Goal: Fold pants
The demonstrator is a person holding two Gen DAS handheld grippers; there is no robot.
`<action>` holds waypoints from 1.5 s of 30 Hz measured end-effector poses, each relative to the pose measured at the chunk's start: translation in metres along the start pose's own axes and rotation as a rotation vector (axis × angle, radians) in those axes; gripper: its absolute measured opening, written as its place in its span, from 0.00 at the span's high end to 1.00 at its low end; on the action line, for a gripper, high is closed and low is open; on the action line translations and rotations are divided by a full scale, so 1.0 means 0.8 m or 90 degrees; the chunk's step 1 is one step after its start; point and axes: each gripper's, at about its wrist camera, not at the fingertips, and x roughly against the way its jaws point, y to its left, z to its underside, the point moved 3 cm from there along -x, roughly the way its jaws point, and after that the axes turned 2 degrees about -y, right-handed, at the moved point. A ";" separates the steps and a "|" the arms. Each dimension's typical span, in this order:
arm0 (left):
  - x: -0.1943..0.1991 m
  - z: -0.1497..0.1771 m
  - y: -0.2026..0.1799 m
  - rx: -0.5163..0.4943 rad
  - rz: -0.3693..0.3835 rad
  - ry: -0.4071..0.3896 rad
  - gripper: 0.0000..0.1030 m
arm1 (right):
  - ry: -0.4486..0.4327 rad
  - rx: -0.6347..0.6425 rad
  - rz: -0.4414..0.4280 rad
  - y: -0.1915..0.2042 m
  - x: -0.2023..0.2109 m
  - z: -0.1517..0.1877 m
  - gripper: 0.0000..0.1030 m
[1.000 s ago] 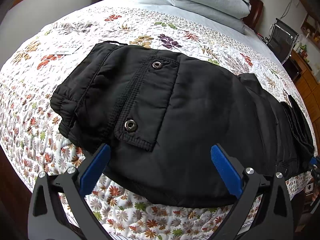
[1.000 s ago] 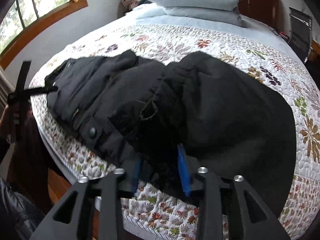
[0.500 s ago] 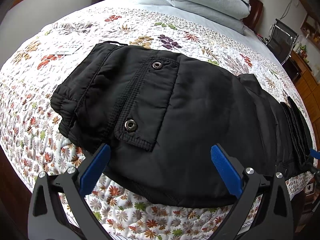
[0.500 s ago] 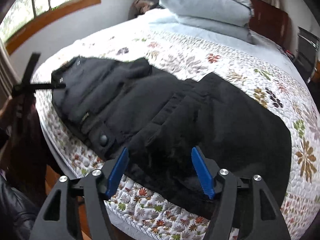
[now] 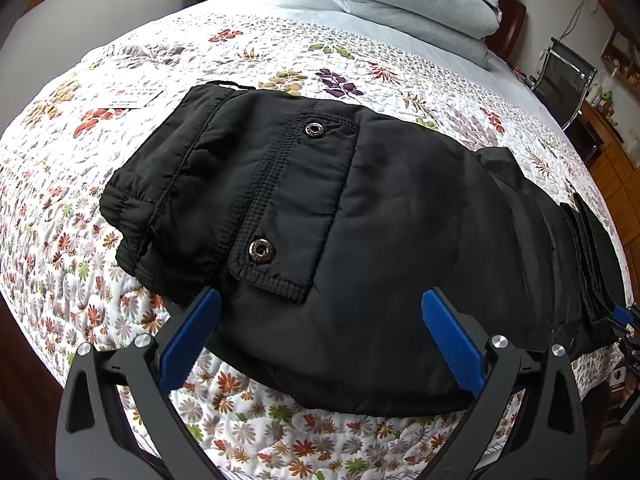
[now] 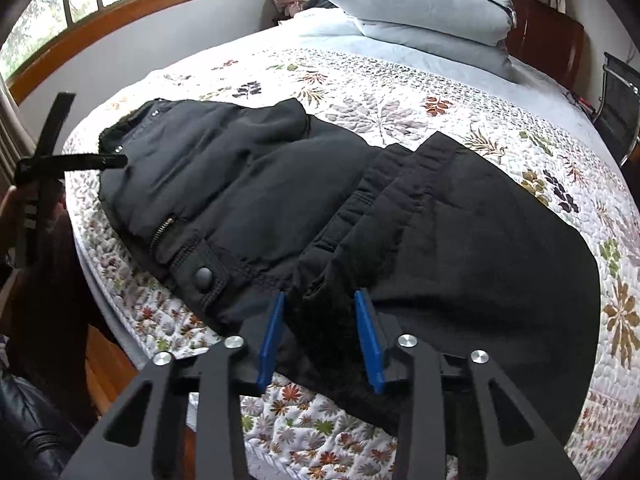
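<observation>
On bed (image 5: pixel 280 52): black pants (image 5: pixel 360 220) lying part-folded.
Right gripper (image 6: pixel 320 332), spread wide half a second ago, now closing around hem fold; left gripper (image 5: pixel 320 320) hovering agape. Next fold imminent.

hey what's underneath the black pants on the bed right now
The black pants lie flat on the floral quilt, which shows all around their edges. Whatever sits directly beneath them is covered by the fabric, so nothing else there can be made out.
</observation>
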 end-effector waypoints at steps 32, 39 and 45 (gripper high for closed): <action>0.080 0.041 0.100 0.456 0.199 -0.121 0.03 | -0.143 -0.225 -0.041 -0.102 0.090 0.005 0.33; 0.040 0.038 0.120 0.563 0.269 -0.084 0.03 | -0.170 -0.290 0.006 -0.152 0.114 0.020 0.33; 0.017 0.035 0.124 0.597 0.280 -0.071 0.04 | -0.174 -0.304 0.030 -0.169 0.124 0.029 0.32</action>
